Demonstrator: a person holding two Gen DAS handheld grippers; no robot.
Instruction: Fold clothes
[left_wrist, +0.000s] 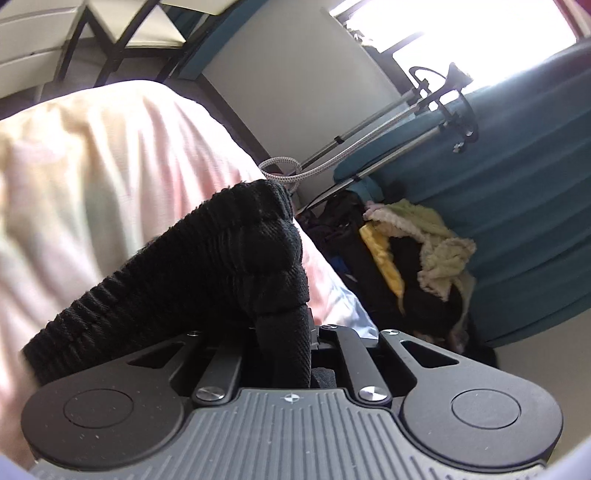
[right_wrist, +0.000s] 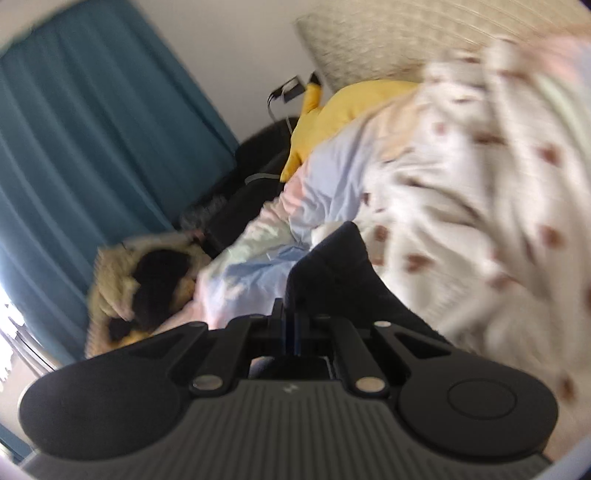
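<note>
A black ribbed knit garment (left_wrist: 207, 258) is bunched over my left gripper (left_wrist: 291, 332), whose jaws are shut on its thick edge; the cloth hides the fingertips. In the right wrist view my right gripper (right_wrist: 290, 317) is shut on a dark piece of the same kind of cloth (right_wrist: 332, 269), which rises above the jaws. Both grippers hold the fabric lifted over a bed with a pastel sheet (left_wrist: 110, 155). The right wrist view is blurred by motion.
A pile of clothes, yellow-green and black (left_wrist: 417, 251), lies beside teal curtains (left_wrist: 524, 203). A tripod (left_wrist: 424, 110) leans by the window. On the bed are a white spotted blanket (right_wrist: 480, 192), a yellow plush toy (right_wrist: 340, 107) and a pale pillow (right_wrist: 388, 40).
</note>
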